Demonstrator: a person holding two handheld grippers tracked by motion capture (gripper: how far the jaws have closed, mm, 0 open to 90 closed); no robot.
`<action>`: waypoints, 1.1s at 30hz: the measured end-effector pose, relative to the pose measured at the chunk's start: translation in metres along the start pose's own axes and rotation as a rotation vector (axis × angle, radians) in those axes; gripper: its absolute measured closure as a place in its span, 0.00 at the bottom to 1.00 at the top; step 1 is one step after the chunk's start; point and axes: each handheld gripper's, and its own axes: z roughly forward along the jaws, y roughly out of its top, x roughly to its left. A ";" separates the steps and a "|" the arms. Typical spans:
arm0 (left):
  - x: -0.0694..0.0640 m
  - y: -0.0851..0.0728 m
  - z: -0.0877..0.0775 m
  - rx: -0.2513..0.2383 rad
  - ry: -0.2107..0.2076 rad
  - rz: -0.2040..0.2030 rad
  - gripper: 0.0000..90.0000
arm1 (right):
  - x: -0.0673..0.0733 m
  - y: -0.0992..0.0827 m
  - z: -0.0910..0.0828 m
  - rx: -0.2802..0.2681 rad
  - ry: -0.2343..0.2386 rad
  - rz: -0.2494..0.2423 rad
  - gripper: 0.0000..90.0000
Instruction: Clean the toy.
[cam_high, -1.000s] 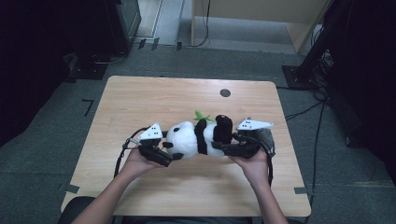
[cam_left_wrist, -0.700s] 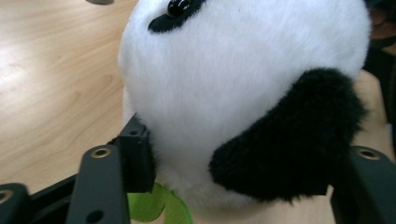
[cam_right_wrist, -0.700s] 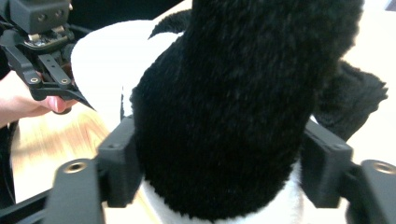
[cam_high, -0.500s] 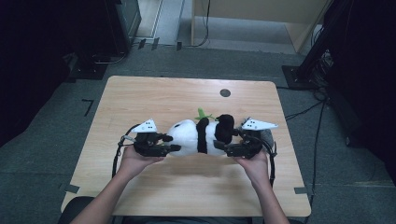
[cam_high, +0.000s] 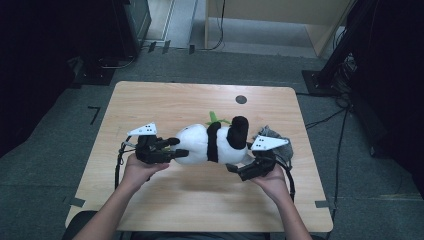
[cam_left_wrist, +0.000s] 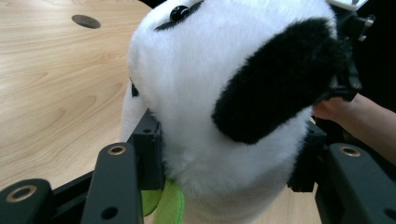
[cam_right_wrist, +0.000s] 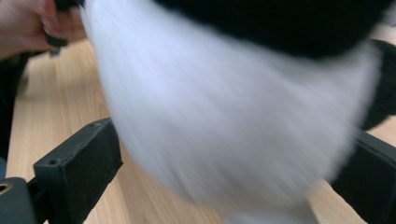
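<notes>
A black-and-white panda plush (cam_high: 200, 145) lies on its side across the middle of the wooden table (cam_high: 150, 105), one black limb sticking up. My left gripper (cam_high: 176, 151) has just been closing and is now shut on the plush's left end. In the left gripper view both pads (cam_left_wrist: 149, 154) press into the white fur of the plush (cam_left_wrist: 224, 79). My right gripper (cam_high: 234, 169) sits at the plush's right end. Its jaws have just been opening and now stand wide. The blurred white fur (cam_right_wrist: 224, 116) is between them, clear of the left pad (cam_right_wrist: 79, 163).
A green felt leaf (cam_high: 216, 119) pokes out behind the plush. A crumpled grey thing (cam_high: 272, 134) lies just beyond the right gripper. A dark round hole (cam_high: 241, 99) marks the table's far side. Dark floor and furniture surround the table.
The left gripper closed on the plush's left end and rose a little. The right gripper's jaws spread apart. The plush shifted slightly between the hands.
</notes>
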 end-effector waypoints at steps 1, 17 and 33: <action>0.000 0.000 0.001 0.003 -0.001 -0.009 0.48 | 0.002 0.000 0.003 0.023 -0.008 -0.009 0.04; 0.001 -0.006 0.009 -0.014 0.027 0.025 0.27 | 0.013 0.004 0.006 0.012 -0.199 -0.027 0.29; 0.000 -0.010 0.007 -0.011 0.022 0.119 0.15 | 0.004 0.005 -0.007 0.027 -0.128 0.179 0.35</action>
